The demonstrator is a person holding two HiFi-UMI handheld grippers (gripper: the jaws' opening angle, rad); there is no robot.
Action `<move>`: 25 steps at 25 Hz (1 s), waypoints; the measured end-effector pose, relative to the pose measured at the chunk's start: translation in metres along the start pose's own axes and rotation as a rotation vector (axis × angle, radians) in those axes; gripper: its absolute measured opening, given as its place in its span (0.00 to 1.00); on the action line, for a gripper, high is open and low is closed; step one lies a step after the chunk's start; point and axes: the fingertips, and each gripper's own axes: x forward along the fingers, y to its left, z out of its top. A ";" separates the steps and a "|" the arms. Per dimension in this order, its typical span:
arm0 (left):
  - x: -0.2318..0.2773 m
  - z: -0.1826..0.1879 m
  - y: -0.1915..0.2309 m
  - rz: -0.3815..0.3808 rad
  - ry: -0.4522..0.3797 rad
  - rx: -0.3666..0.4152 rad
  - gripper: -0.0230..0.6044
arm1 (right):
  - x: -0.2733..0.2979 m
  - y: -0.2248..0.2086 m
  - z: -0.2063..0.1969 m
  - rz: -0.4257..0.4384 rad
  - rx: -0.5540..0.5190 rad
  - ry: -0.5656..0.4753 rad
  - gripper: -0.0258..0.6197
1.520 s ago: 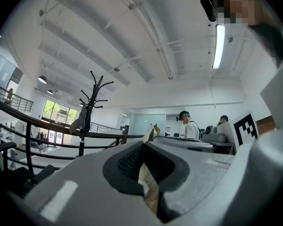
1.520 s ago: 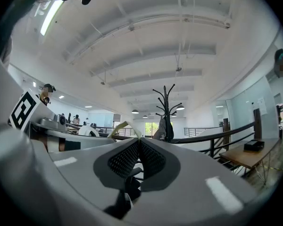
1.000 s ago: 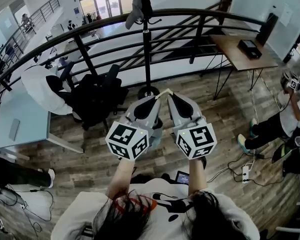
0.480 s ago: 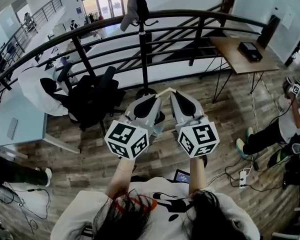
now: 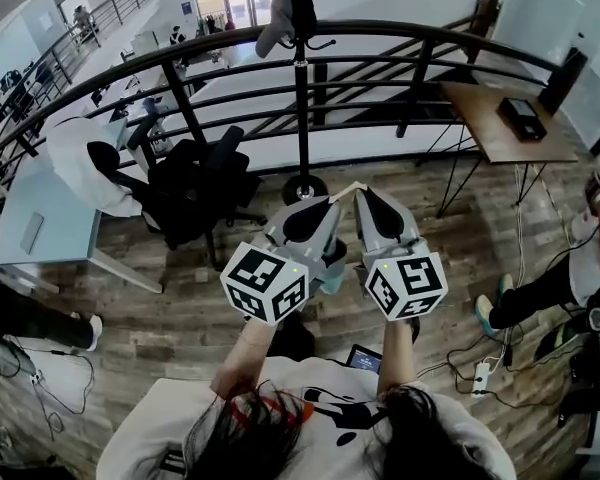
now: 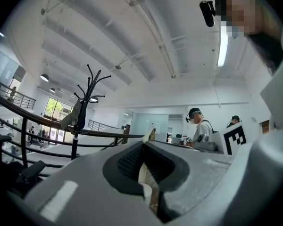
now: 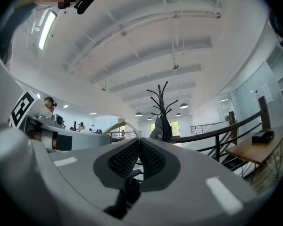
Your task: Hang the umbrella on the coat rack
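Approach step, apparently: left claw (image 5: 331, 199) and right claw (image 5: 363, 193) each clamp the strap loop (image 5: 346, 185) of the umbrella (image 5: 332, 276) hanging beneath them, well short of the coat rack (image 5: 301, 88); next move requires lifting the loop over one of the upper hooks (image 6: 90, 72)

Coat rack (image 5: 301, 88) black; umbrella strap (image 5: 346, 189) cream.

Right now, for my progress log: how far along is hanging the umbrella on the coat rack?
Done: the umbrella's thin cream strap loop is picked up. In hand: the left gripper and right gripper both pinch it, jaws shut, with a pale teal body below. Left: the tall black coat rack stands ahead, untouched, and the loop is not on any hook yet.
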 end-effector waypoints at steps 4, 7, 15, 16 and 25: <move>0.013 -0.005 -0.002 -0.019 0.009 -0.003 0.04 | 0.003 -0.015 -0.005 -0.014 0.019 0.002 0.08; 0.026 -0.006 0.006 -0.039 -0.008 -0.001 0.04 | 0.010 -0.030 -0.008 -0.031 0.031 -0.007 0.08; 0.093 -0.010 0.050 -0.070 0.000 -0.049 0.04 | 0.063 -0.082 -0.013 -0.054 0.014 0.013 0.08; 0.100 -0.007 0.057 -0.075 0.002 -0.046 0.04 | 0.073 -0.087 -0.012 -0.057 0.012 0.014 0.08; 0.179 0.007 0.115 -0.113 0.000 -0.031 0.04 | 0.157 -0.150 -0.007 -0.079 -0.009 0.006 0.08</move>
